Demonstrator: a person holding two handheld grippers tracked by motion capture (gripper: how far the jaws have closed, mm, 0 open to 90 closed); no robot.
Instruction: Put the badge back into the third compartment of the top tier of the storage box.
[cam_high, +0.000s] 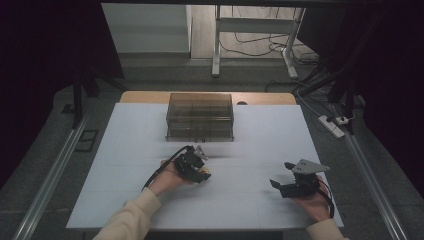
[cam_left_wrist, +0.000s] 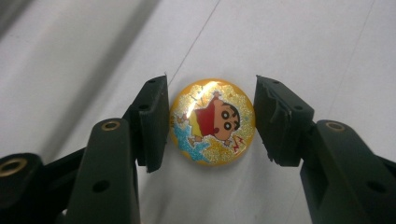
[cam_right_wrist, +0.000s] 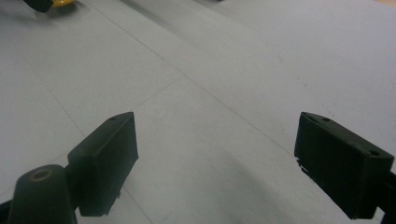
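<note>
A round yellow badge (cam_left_wrist: 212, 122) with a cartoon boy on glittery print lies on the white table cover (cam_left_wrist: 289, 42). My left gripper (cam_left_wrist: 211, 122) is shut on it, one black pad against each side. In the high view the left gripper (cam_high: 201, 173) lies low on the cover at left of centre, with a bit of yellow badge (cam_high: 205, 175) at its tip. My right gripper (cam_high: 280, 174) rests near the front right and points left. Its jaws (cam_right_wrist: 212, 154) are open, with bare cover between them. The badge's edge (cam_right_wrist: 60, 2) peeks in at the top left of the right gripper view.
A smoky transparent drawer box (cam_high: 200, 117) stands at the back middle of the table cover (cam_high: 250, 200). A power strip (cam_high: 332, 126) lies on the floor off the right edge. Table legs and cables are behind.
</note>
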